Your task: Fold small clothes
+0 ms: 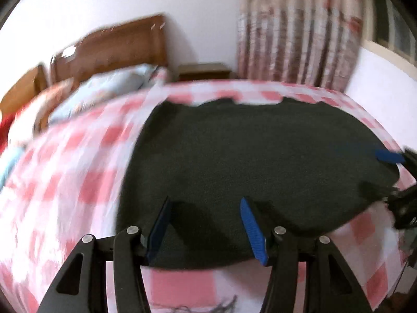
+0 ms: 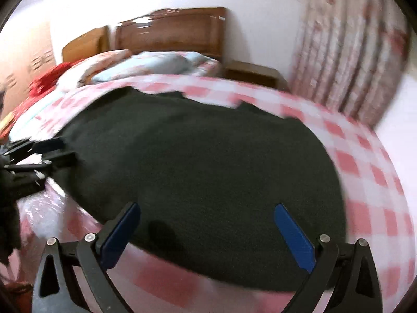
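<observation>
Progress: none yet | dark garment [image 1: 247, 156] flat, unfolded on bed [image 1: 86, 161] | your left hand-held gripper [image 1: 206, 228] and right hand-held gripper [image 2: 208, 232] spread, empty, over near edge | every fold remains.

Gaping left tool [image 1: 206, 206] over dark garment [image 1: 247, 151]

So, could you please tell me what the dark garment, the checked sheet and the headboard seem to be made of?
Garment: dark, matte, faintly fuzzy, probably knit or fleece, though blur hides the weave.
Sheet: pink-and-white checked woven cloth, likely cotton.
Headboard: brown wood with a glossy varnish, judging by the bright glare.
</observation>
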The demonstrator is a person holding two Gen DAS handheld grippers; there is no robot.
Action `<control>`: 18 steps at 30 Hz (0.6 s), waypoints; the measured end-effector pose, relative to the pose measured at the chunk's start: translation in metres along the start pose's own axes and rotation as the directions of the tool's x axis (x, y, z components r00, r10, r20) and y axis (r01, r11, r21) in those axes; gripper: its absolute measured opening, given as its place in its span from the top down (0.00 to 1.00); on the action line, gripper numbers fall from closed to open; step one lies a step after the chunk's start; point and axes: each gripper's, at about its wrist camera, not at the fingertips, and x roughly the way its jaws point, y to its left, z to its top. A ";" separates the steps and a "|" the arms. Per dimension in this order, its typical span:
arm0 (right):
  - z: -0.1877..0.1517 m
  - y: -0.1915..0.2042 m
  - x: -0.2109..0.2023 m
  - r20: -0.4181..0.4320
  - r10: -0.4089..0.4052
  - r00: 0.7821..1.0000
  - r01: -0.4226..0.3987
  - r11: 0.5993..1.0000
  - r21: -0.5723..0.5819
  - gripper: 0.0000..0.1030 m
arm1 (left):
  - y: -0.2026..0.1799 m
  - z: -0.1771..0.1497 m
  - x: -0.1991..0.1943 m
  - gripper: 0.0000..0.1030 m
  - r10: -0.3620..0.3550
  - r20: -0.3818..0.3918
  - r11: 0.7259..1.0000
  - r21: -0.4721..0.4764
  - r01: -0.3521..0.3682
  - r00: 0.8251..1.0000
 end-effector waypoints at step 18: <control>0.011 -0.031 -0.002 -0.014 0.011 1.000 -0.010 0.999 0.051 0.00 | 0.013 0.034 0.000 0.46 -0.125 0.002 0.987 -0.098 0.124 0.992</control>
